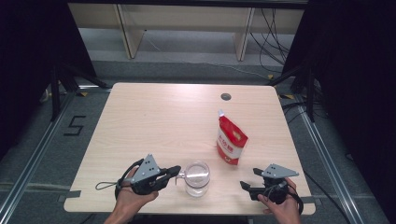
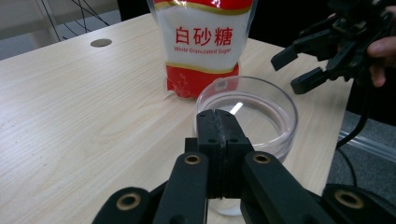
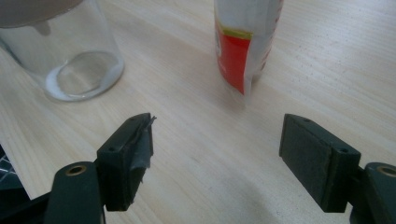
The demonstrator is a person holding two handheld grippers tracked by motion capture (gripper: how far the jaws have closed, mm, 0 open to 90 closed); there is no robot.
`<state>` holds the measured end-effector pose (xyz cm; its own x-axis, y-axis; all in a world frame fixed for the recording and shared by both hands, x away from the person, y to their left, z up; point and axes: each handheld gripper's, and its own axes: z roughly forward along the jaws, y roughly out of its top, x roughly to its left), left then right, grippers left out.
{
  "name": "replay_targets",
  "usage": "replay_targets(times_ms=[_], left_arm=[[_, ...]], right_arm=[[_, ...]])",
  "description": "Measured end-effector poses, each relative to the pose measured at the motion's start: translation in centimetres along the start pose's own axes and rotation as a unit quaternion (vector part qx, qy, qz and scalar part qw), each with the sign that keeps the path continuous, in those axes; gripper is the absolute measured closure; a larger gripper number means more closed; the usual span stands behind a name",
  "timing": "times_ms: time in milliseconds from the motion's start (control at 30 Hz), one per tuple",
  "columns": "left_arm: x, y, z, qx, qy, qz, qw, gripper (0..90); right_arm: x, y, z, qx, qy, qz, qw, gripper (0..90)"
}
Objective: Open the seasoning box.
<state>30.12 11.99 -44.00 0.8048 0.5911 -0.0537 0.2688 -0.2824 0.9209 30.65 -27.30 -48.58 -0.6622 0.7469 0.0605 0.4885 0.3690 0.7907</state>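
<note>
The left gripper [image 1: 173, 171] has its jaws pressed together on the near rim of the clear glass [image 1: 196, 178] at the table's [image 1: 154, 121] front edge — apparently steadying it. The sugar pouch [image 1: 230, 139] stands upright just beyond, and the right gripper [image 1: 246, 178] hovers open, facing it — likely ready to grasp.

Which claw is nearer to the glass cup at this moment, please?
Left. The left claw is shut on the rim of the glass cup; the right claw hangs open, apart from it on its other side.
</note>
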Motion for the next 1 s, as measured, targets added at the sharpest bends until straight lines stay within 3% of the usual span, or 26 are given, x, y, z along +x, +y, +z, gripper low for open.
replay_targets(times_ms=[67, 100, 133, 167, 267, 300, 367, 467, 600, 633, 733, 767, 833, 867, 900, 933, 967, 1000], left_arm=[[0.2, 0.0, 0.2, 0.003, -0.002, 0.007, 1.0000, 89.3], [0.3, -0.1, 0.3, 0.002, -0.003, 0.004, 1.0000, 89.3], [0.3, -0.2, 0.3, 0.006, -0.004, 0.004, 1.0000, 89.3], [0.3, -0.3, 0.4, 0.004, -0.008, -0.002, 1.0000, 89.3], [0.0, -0.7, 0.6, 0.008, -0.004, -0.014, 0.9999, 89.3], [0.0, -0.6, 0.6, 0.009, -0.006, -0.009, 0.9999, 89.3], [0.1, -0.6, 0.6, 0.014, -0.002, -0.007, 0.9999, 89.2], [0.1, -0.7, 0.6, 0.008, -0.001, -0.010, 0.9999, 88.8], [0.1, -0.8, 0.7, 0.005, -0.003, 0.000, 1.0000, 86.5], [0.0, -0.8, 0.7, 0.004, -0.001, -0.008, 1.0000, 86.1], [-0.1, -0.9, 0.7, 0.002, 0.001, -0.005, 1.0000, 86.0], [0.0, -1.0, 0.8, -0.005, 0.000, -0.003, 1.0000, 86.1], [0.0, -1.1, 0.8, -0.008, 0.003, 0.000, 1.0000, 86.1], [0.0, -1.2, 0.8, -0.010, 0.004, -0.005, 0.9999, 86.1], [-0.1, -1.3, 0.8, -0.012, 0.003, -0.008, 0.9999, 86.1], [-0.1, -1.3, 0.8, -0.013, 0.004, -0.008, 0.9999, 86.1], [-0.1, -1.3, 0.8, -0.014, 0.005, -0.006, 0.9999, 86.2], [-0.1, -1.3, 0.8, -0.012, 0.009, -0.005, 0.9999, 86.1]], right_arm=[[0.0, 0.1, -0.1, -0.006, -0.003, -0.014, 0.9999, 26.9], [0.2, 0.1, -0.2, -0.003, 0.000, -0.004, 1.0000, 26.7], [0.3, 0.2, -0.1, -0.010, 0.001, -0.011, 0.9999, 26.0], [0.6, 0.2, -0.1, -0.011, 0.005, -0.001, 0.9999, 24.7], [0.7, 0.4, -0.2, -0.018, 0.005, -0.021, 0.9996, 22.7], [1.0, 0.4, -0.2, -0.016, 0.007, -0.008, 0.9998, 22.5], [1.0, 0.5, -0.2, -0.030, 0.004, -0.027, 0.9992, 22.5], [1.2, 0.7, -0.3, -0.038, 0.006, -0.030, 0.9988, 23.0], [1.7, 1.1, -0.5, -0.063, 0.019, -0.059, 0.9961, 33.9], [1.8, 1.2, -0.5, -0.066, 0.022, -0.066, 0.9954, 36.0], [2.4, 1.3, -0.6, -0.070, 0.023, -0.071, 0.9948, 42.1], [2.6, 1.3, -0.7, -0.068, 0.027, -0.062, 0.9954, 44.4], [2.7, 1.5, -0.7, -0.081, 0.030, -0.079, 0.9930, 46.6], [2.8, 1.5, -0.7, -0.083, 0.034, -0.074, 0.9932, 47.3], [3.3, 1.5, -0.8, -0.080, 0.046, -0.053, 0.9944, 48.6], [3.3, 1.7, -0.6, -0.090, 0.053, -0.068, 0.9922, 49.9], [3.5, 1.7, -0.7, -0.085, 0.052, -0.059, 0.9933, 51.6], [3.6, 1.8, -0.6, -0.083, 0.063, -0.065, 0.9924, 54.2]])
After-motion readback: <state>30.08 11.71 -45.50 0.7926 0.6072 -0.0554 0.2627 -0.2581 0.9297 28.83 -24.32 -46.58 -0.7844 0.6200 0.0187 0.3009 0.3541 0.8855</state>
